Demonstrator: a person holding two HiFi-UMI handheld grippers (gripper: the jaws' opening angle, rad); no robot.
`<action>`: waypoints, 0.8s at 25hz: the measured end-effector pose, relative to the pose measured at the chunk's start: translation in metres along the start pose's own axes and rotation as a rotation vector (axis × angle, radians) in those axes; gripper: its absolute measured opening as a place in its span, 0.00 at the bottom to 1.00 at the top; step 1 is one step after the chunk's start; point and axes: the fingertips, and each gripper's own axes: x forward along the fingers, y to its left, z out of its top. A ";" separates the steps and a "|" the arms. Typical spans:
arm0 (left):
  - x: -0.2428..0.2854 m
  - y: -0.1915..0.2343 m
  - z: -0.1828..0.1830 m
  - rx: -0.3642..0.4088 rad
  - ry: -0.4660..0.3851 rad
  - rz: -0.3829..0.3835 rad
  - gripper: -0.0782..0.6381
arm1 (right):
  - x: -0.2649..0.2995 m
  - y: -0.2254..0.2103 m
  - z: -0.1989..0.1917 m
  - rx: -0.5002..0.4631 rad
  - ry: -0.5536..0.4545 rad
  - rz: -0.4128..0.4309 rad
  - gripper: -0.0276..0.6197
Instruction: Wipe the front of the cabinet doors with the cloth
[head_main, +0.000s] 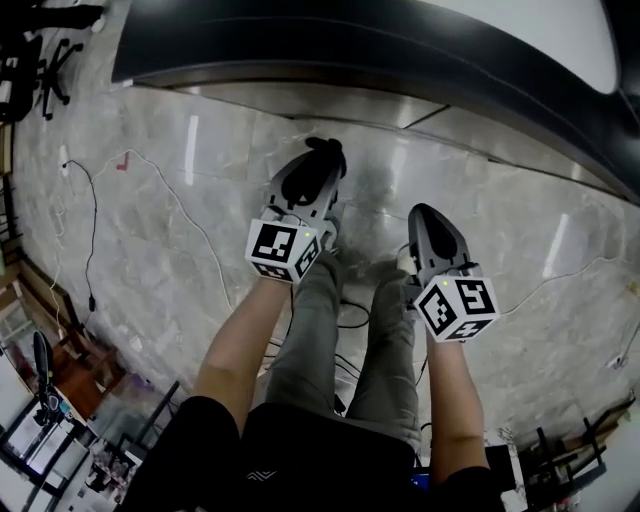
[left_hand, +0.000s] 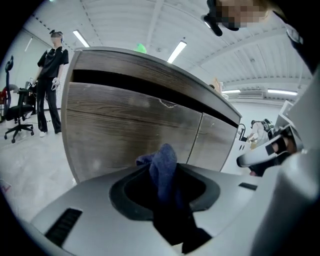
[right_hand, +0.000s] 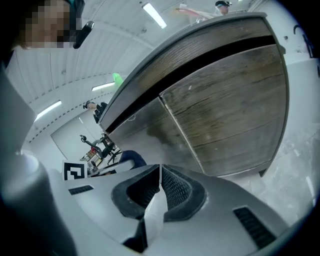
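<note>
Person stands facing the cabinet (head_main: 400, 55), both arms held low over the marble floor (head_main: 180, 200); loose cables (head_main: 92, 230) trail across it.

Left claw (left_hand: 163, 176): jaws clamped on the blue cloth (left_hand: 164, 162); a bunched wad sticks up past the tips, the rest hangs dark below. In the head view the left claw (head_main: 324, 150) points toward the cabinet base; it looks short of touching.

Right claw (right_hand: 159, 172): jaws pressed together, ribbed pads meeting, nothing between them; it rides just beside the left one, a little further back.

Cabinet doors (left_hand: 125, 130): wood-grain fronts under a dark recessed strip; the seam between two doors shows clearly in the right gripper view (right_hand: 180, 132). Cloth not on any door; a gap shows between wad and wood.

Judged step: approach, wiping not yet begun. Next move calls for carrying the cloth forward until the wad presses flat on a door front, then sweeping across the grain; the grip must hold under drag, since the wad is loosely bunched.

Background: a standing person (left_hand: 50, 75) and an office chair (left_hand: 17, 107), well apart from the work.
</note>
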 end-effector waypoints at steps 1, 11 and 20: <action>-0.005 0.012 -0.001 -0.004 0.000 0.016 0.29 | 0.008 0.009 -0.001 -0.005 0.006 0.013 0.10; -0.048 0.112 -0.014 -0.035 0.010 0.115 0.29 | 0.081 0.083 -0.020 -0.055 0.062 0.093 0.10; -0.039 0.178 -0.020 -0.026 0.015 0.187 0.29 | 0.119 0.115 -0.022 -0.074 0.068 0.114 0.10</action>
